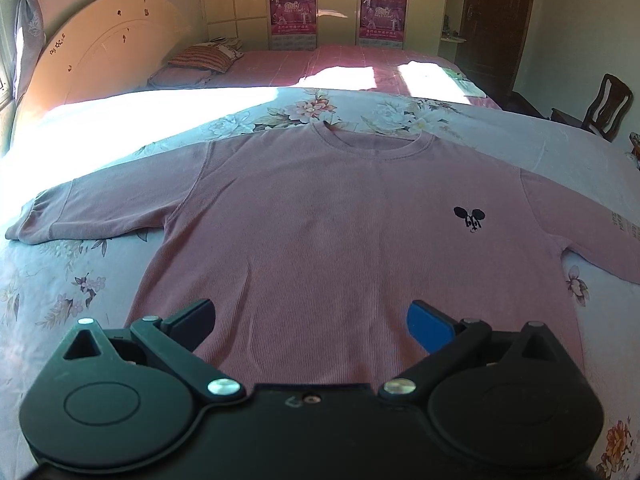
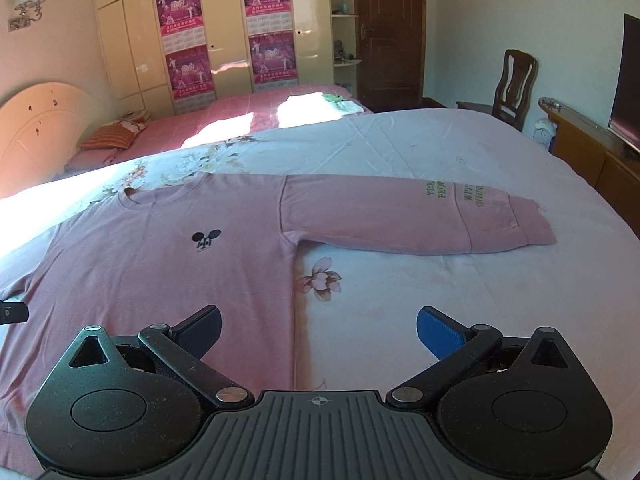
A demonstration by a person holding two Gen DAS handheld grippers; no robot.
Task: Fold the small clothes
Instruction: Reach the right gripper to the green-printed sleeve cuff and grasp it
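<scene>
A pink long-sleeved shirt (image 1: 320, 220) lies flat and face up on a floral bedspread (image 1: 60, 288), both sleeves spread out, collar away from me. A small black mouse emblem (image 1: 468, 218) marks its chest. My left gripper (image 1: 312, 320) hovers open above the shirt's lower hem, nothing between its fingers. In the right wrist view the shirt (image 2: 140, 264) fills the left side, and its printed sleeve (image 2: 420, 216) stretches to the right. My right gripper (image 2: 318, 330) is open over the shirt's right side edge, holding nothing. The tip of the other gripper (image 2: 12, 312) shows at the far left.
A second bed with a pink cover (image 2: 240, 116) and pillows (image 1: 200, 60) lies behind. A headboard (image 1: 100, 48), a wardrobe with posters (image 2: 224, 40), a wooden chair (image 2: 514, 84) and a low cabinet with a screen (image 2: 592, 144) stand around the bed.
</scene>
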